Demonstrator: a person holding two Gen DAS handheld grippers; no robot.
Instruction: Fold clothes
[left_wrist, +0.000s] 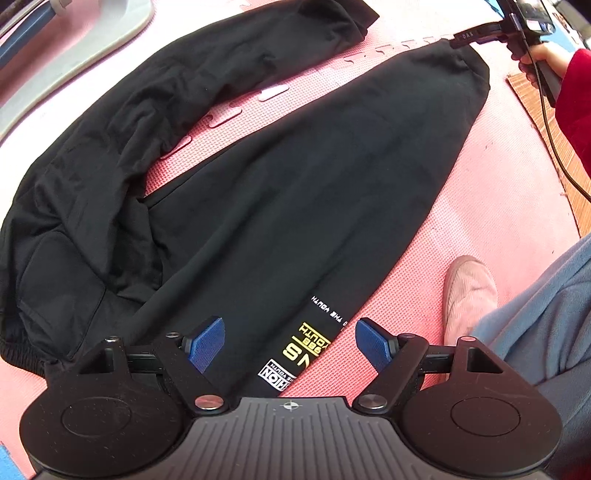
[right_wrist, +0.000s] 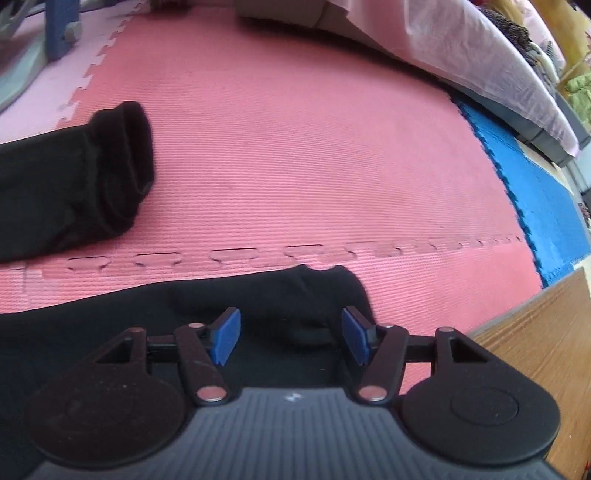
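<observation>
Black sweatpants (left_wrist: 295, 184) lie spread on the pink foam mat (left_wrist: 461, 184), with the legs apart in a V. A yellow and white printed logo (left_wrist: 295, 354) sits on the near leg, close to my left gripper (left_wrist: 290, 339). That gripper hovers open above the logo, with nothing between its blue pads (left_wrist: 208, 343). My right gripper (right_wrist: 291, 338) is open just over the near leg's cuff (right_wrist: 314, 288), not holding it. In the left wrist view the right gripper (left_wrist: 460, 40) shows at that cuff end. The far leg's cuff (right_wrist: 122, 166) lies to the left.
A person's foot in a pink slipper (left_wrist: 469, 291) and a blue-grey trouser leg (left_wrist: 546, 314) are on the mat to the right. A red sleeve (left_wrist: 576, 103) holds the right gripper. A grey base (left_wrist: 74, 40) stands at far left; wooden floor (right_wrist: 535, 350), a blue mat (right_wrist: 535, 184) and a bed (right_wrist: 461, 48) lie to the right.
</observation>
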